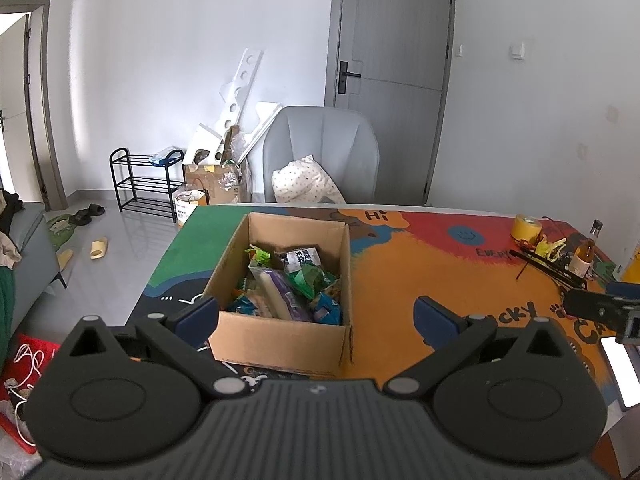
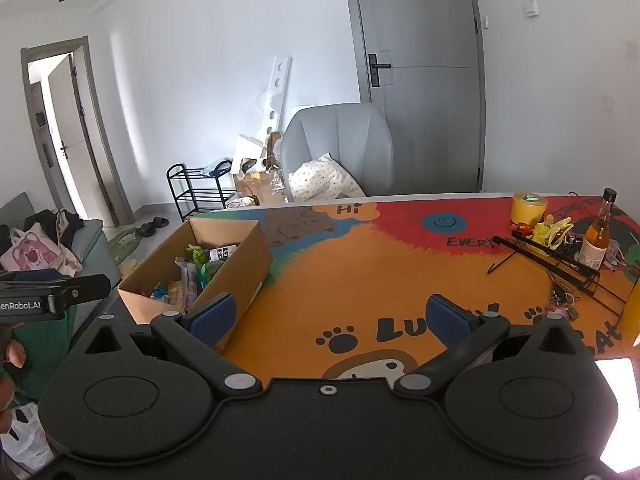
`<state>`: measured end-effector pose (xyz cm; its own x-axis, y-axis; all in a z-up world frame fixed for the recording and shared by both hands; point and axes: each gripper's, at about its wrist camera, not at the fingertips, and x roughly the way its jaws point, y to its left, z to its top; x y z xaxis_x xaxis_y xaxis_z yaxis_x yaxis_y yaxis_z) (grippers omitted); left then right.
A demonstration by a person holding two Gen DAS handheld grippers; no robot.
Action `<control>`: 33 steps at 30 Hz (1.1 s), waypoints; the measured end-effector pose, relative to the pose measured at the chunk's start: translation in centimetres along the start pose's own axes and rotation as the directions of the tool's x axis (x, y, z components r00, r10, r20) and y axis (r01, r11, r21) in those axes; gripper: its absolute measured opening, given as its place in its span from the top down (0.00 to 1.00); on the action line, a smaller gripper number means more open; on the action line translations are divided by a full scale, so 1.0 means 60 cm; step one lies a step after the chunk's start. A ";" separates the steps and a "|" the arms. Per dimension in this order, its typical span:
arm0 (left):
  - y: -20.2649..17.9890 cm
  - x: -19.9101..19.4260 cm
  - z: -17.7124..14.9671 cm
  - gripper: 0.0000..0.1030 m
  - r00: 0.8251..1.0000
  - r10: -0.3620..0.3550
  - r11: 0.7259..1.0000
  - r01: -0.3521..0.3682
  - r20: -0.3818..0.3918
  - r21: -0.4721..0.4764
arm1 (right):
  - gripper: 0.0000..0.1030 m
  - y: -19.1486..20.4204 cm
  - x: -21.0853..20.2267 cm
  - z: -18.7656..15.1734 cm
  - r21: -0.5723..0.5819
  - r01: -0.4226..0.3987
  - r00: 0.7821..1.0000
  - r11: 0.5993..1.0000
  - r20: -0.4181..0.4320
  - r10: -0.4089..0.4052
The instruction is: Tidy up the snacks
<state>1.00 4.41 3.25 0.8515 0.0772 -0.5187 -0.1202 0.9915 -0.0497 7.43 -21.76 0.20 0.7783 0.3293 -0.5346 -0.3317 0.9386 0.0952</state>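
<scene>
An open cardboard box stands on the colourful table mat, filled with several snack packets in green, purple and blue wrappers. My left gripper is open, its fingers spread wide on either side of the box's near wall, nothing between them. In the right wrist view the same box sits at the left with the snack packets showing inside. My right gripper hangs open over bare orange mat to the right of the box, empty. The left gripper's body shows at the far left edge.
A yellow tape roll, an amber bottle, a black wire stand and small clutter crowd the table's right end. A grey chair with a dotted cushion stands behind the table. A shoe rack and sofa are at the left.
</scene>
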 end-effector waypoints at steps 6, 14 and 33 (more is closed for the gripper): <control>-0.002 0.003 -0.003 0.00 1.000 -0.003 1.000 0.003 -0.004 0.004 | 0.00 0.001 0.000 0.000 -0.002 0.002 1.000 1.000 -0.003 -0.002; -0.003 0.004 -0.003 0.00 1.000 -0.003 1.000 0.003 -0.005 0.003 | 0.00 0.002 0.000 0.000 -0.003 0.001 1.000 1.000 -0.003 -0.001; -0.003 0.009 -0.004 0.00 1.000 -0.007 1.000 0.007 -0.009 0.004 | 0.00 -0.001 0.005 0.000 -0.006 0.002 1.000 1.000 -0.014 -0.002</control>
<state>1.33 4.27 2.77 0.8478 0.0694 -0.5258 -0.1120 0.9925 -0.0496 7.67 -21.74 0.02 0.7714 0.3263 -0.5463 -0.3336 0.9384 0.0895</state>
